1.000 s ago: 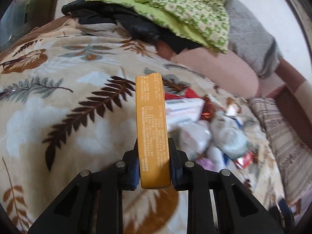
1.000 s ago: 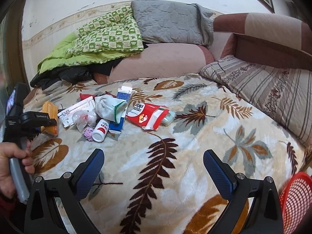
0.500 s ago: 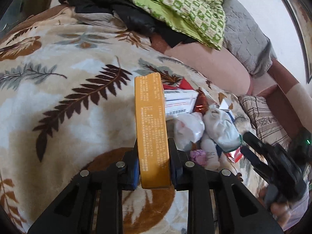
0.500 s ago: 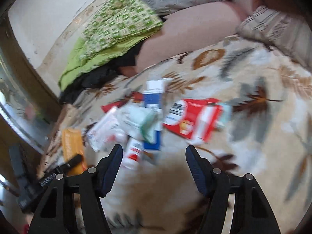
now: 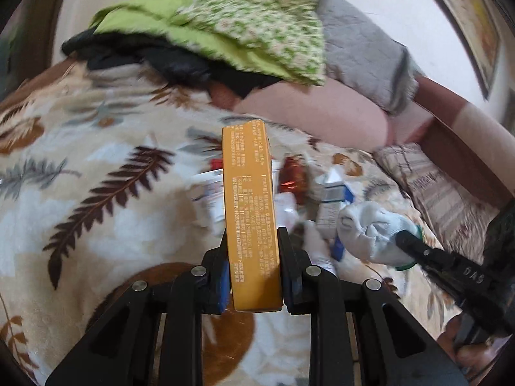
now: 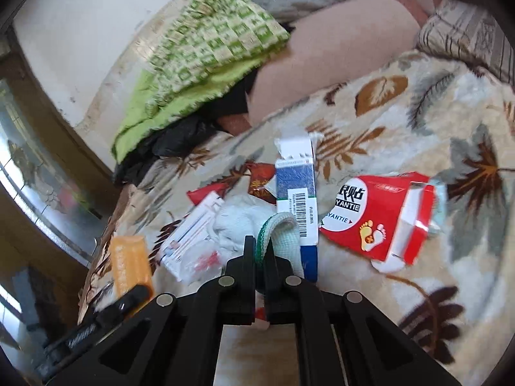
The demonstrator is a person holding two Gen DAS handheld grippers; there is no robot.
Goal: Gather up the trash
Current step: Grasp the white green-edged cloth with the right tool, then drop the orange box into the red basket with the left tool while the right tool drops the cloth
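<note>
- Now, left gripper (image 5: 254, 270) clenched on an orange box (image 5: 251, 215), pads pressing both broad faces; box stands on edge, long axis running away from the camera, printed side up.
- Right gripper (image 6: 260, 251) has just been closing; jaws now pinch the green-edged cuff of a white glove (image 6: 239, 225). Glove body bunches to the left of the jaws.
- From the left wrist view, the right gripper comes in from the right with the glove (image 5: 373, 234) bunched at its tip.
- Trash pile sits mid-bed on a leaf-print blanket (image 6: 418, 122).
- Blue-and-white carton (image 6: 296, 189) lies just right of the glove, barcode up, its near end beside the right jaws.
- Red pouch (image 6: 370, 218) with foot symbols lies right of the carton, touching or nearly so.
- White packet (image 6: 190, 238) lies left of the glove; a small red wrapper (image 6: 260, 180) lies beyond it, partly under the carton.
- Orange box also shows at near left in the right wrist view, apart from the pile.
- Far side: green quilt (image 5: 231, 29) over dark clothes (image 5: 180, 61), grey pillow (image 5: 363, 51) to its right, striped cushion (image 5: 444, 193) at right.
- Left wrist view is motion-blurred; small items behind the box cannot be told apart.
</note>
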